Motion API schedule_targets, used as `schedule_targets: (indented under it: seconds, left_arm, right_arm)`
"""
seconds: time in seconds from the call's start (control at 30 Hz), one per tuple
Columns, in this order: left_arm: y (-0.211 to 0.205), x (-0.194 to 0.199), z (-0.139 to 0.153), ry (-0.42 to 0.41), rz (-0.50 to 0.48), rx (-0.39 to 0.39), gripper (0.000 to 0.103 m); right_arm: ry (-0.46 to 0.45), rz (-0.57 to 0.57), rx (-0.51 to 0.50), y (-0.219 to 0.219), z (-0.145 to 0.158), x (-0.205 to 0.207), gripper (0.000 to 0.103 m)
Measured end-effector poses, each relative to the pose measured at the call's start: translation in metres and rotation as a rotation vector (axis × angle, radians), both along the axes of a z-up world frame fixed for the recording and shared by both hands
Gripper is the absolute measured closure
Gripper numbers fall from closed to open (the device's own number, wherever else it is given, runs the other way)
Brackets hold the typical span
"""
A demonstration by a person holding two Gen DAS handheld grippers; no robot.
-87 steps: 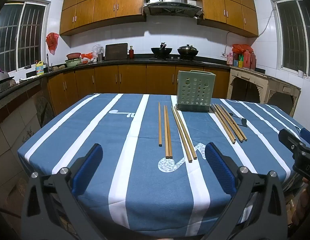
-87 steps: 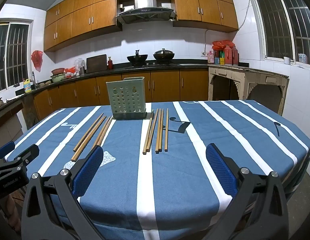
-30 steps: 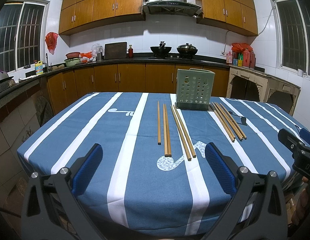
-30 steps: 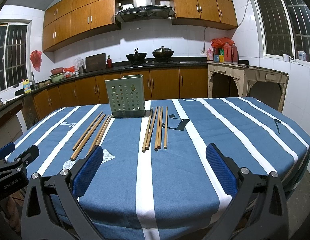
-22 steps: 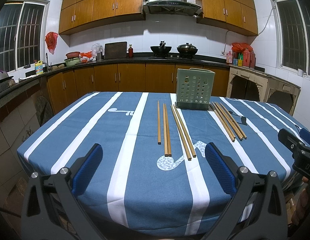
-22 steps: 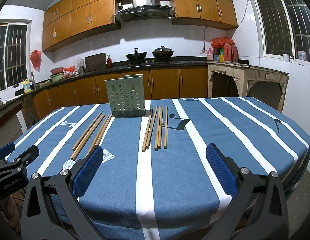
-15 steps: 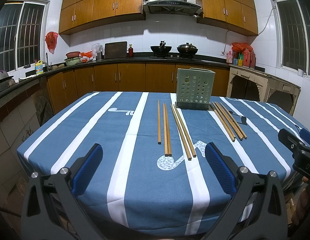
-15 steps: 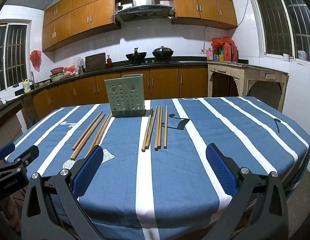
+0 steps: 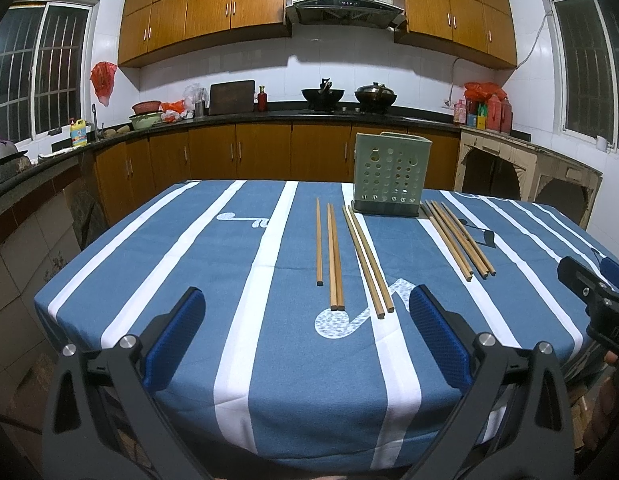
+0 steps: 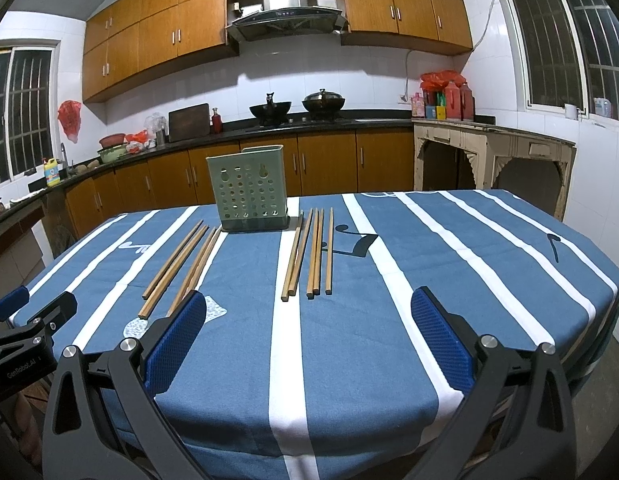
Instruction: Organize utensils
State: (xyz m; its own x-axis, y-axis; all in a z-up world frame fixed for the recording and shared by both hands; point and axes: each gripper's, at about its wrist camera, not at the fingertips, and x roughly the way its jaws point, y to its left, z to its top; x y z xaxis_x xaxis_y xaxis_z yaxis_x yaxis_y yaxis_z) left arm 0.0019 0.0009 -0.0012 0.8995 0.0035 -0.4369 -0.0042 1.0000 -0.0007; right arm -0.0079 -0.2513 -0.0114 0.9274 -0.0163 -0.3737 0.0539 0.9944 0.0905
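A green perforated utensil holder stands upright at the far side of the blue striped table; it also shows in the right wrist view. Two groups of wooden chopsticks lie flat in front of it: a left group and a right group. My left gripper is open and empty, above the near table edge, short of the left group. My right gripper is open and empty, near the front edge, short of the right group. Each gripper shows at the edge of the other's view.
The table wears a blue cloth with white stripes. Kitchen counters with wooden cabinets run behind and to the left. A beige sideboard stands at the right wall. Woks sit on the stove.
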Motion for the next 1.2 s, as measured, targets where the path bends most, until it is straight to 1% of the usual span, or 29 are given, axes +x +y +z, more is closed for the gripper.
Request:
schedule_targets:
  seconds: [0.13,0.2,0.3,0.4,0.53,0.6,0.63,0.7,0.73,0.77,0.83,0.87,0.93,1.0,1.03,1.13,1.17,1.2]
  left_arm:
    - [0.004,0.009,-0.003,0.019,-0.009,-0.018,0.004]
    - [0.005,0.013,-0.007,0.042,-0.001,-0.021,0.004]
    - [0.010,0.021,-0.012,0.071,-0.001,-0.038,0.004]
    - [0.016,0.036,-0.013,0.107,0.016,-0.043,0.004]
    - [0.027,0.069,-0.014,0.192,0.026,-0.077,0.004]
    - [0.034,0.087,-0.017,0.252,0.034,-0.100,0.004]
    - [0.038,0.094,-0.018,0.272,0.030,-0.113,0.004]
    - [0.043,0.105,-0.017,0.278,0.019,-0.134,0.004]
    - [0.046,0.111,-0.017,0.284,0.022,-0.133,0.004]
    - [0.048,0.115,-0.017,0.290,0.024,-0.131,0.004]
    - [0.052,0.124,-0.017,0.301,0.021,-0.139,0.005]
    - [0.053,0.129,-0.017,0.308,0.016,-0.145,0.008]
    - [0.055,0.140,-0.018,0.334,0.012,-0.143,0.018]
    - [0.055,0.152,-0.020,0.366,0.007,-0.133,0.024]
    - [0.054,0.158,-0.022,0.374,0.005,-0.129,0.025]
    - [0.053,0.169,-0.025,0.392,-0.001,-0.111,0.027]
    - [0.052,0.172,-0.026,0.399,-0.008,-0.111,0.028]
    - [0.052,0.174,-0.027,0.404,-0.013,-0.111,0.031]
  right_arm:
    - [0.026,-0.006,0.015,-0.005,-0.002,0.008,0.002]
    - [0.047,-0.010,0.025,-0.008,-0.002,0.013,0.002]
    - [0.070,-0.026,0.011,-0.011,-0.006,0.023,0.002]
    - [0.112,-0.041,0.002,-0.017,-0.007,0.039,0.002]
    - [0.195,-0.059,0.045,-0.030,-0.005,0.069,0.002]
    - [0.236,-0.071,0.073,-0.040,-0.005,0.085,0.002]
    - [0.254,-0.075,0.094,-0.045,-0.006,0.095,0.005]
    - [0.300,-0.082,0.115,-0.050,-0.008,0.111,0.012]
    - [0.322,-0.085,0.115,-0.051,-0.010,0.118,0.020]
    - [0.343,-0.083,0.114,-0.052,-0.012,0.126,0.030]
    - [0.404,-0.065,0.110,-0.050,-0.019,0.144,0.039]
    - [0.428,-0.052,0.114,-0.049,-0.023,0.151,0.045]
    - [0.461,-0.032,0.120,-0.047,-0.028,0.163,0.054]
    - [0.486,-0.019,0.116,-0.043,-0.032,0.173,0.056]
    - [0.493,-0.016,0.115,-0.042,-0.033,0.178,0.060]
    - [0.514,-0.015,0.100,-0.039,-0.035,0.189,0.065]
    - [0.520,-0.014,0.098,-0.039,-0.035,0.192,0.067]
    - [0.530,-0.015,0.088,-0.038,-0.037,0.195,0.068]
